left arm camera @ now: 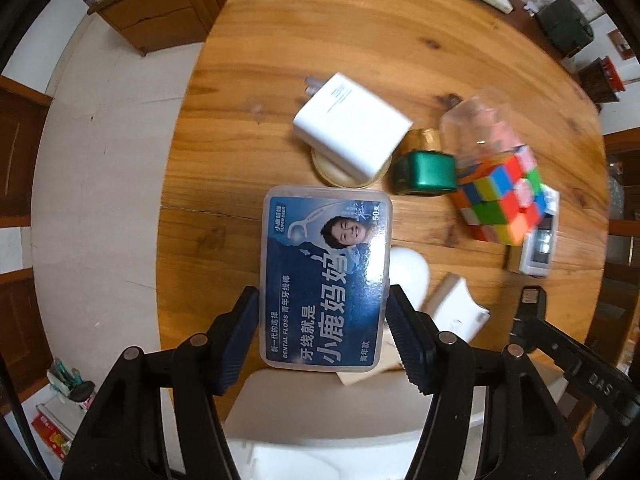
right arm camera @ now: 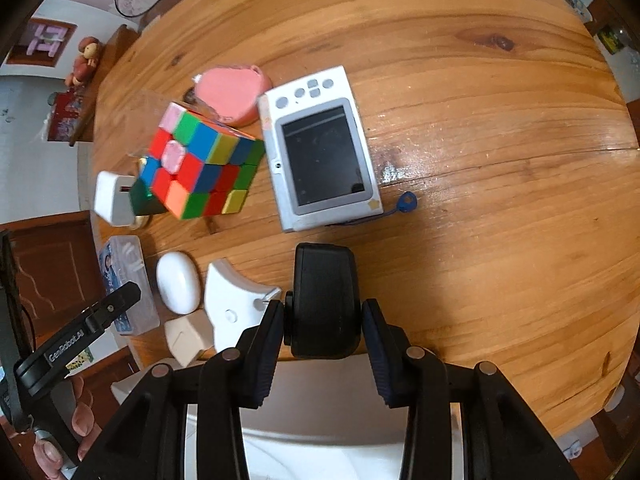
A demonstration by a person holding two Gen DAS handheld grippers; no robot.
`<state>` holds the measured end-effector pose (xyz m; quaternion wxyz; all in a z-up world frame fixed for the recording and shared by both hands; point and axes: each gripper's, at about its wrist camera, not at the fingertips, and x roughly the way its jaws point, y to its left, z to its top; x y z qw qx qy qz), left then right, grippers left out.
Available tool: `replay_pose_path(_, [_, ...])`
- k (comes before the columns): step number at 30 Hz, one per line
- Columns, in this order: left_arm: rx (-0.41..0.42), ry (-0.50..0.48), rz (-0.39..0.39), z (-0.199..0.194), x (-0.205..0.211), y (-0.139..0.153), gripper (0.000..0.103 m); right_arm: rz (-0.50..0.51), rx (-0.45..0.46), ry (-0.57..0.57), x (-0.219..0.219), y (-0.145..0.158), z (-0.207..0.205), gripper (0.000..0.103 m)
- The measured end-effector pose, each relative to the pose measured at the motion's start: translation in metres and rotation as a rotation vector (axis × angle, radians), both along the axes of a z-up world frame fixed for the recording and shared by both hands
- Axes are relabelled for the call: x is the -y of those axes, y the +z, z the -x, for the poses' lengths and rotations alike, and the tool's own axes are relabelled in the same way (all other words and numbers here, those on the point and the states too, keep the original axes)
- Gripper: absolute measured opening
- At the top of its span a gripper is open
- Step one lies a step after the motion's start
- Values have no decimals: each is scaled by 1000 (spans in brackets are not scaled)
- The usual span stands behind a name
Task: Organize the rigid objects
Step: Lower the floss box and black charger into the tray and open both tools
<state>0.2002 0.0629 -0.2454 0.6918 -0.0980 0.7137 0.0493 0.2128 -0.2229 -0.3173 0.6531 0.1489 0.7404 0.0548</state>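
My left gripper [left arm camera: 325, 322] is shut on a clear dental floss box [left arm camera: 325, 276] with a blue label, held over the near edge of the round wooden table [left arm camera: 360, 32]. My right gripper [right arm camera: 323, 322] is shut on a black box-shaped device [right arm camera: 323, 300] near the table's front edge. The floss box also shows in the right wrist view [right arm camera: 124, 280], with the left gripper's finger on it. A colourful puzzle cube [right arm camera: 200, 164] and a white handheld device with a dark screen [right arm camera: 320, 152] lie beyond.
A white charger [left arm camera: 352, 128], a green-and-gold object [left arm camera: 426, 168], a white oval case [right arm camera: 178, 282], a white curved piece [right arm camera: 232, 300], a beige block [right arm camera: 188, 338] and a pink object [right arm camera: 232, 94] lie on the table. A white chair [left arm camera: 320, 420] stands below.
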Motion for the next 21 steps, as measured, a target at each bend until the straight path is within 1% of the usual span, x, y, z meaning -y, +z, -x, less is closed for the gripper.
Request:
replay_pose_path(1, [12,-3,8,2,0,8,67,-3,2,-1,1,18,7,40])
replay_pose_path(4, [43,-20,27,9,2,30,67,-23,17,-7,1,28,11,40])
replay_pose_path(8, [88,-56,57,27,9,66,67,-63,55,-8,3,55,19,40])
replay_pose_path(9, [98,-69,62,38,24,64,67,-72,66,-4,5,62,20,40])
replay_pose_path(10, [107,-82,68,43,30,68,67,-79,78,2,4,70,24,40])
replay_pose_path(12, [127,-117,71,57,46,73,67,-96,102,18,-9,88,34,40])
replay_pose_path(14, [137,-144,70,68,51,80,67,-108,128,41,-10,104,47,40])
replay_pose_path(15, [140,-165,69,80,52,87,67,-116,139,55,-11,112,56,40])
replay_pose_path(18, [135,-211,67,109,62,84,67,-129,155,103,-15,124,84,40])
replay_pose_path(19, [130,-226,70,117,65,82,67,-129,156,113,-18,125,88,40])
replay_pose_path(21, [112,-257,68,137,71,77,67,-118,154,151,-17,124,110,40])
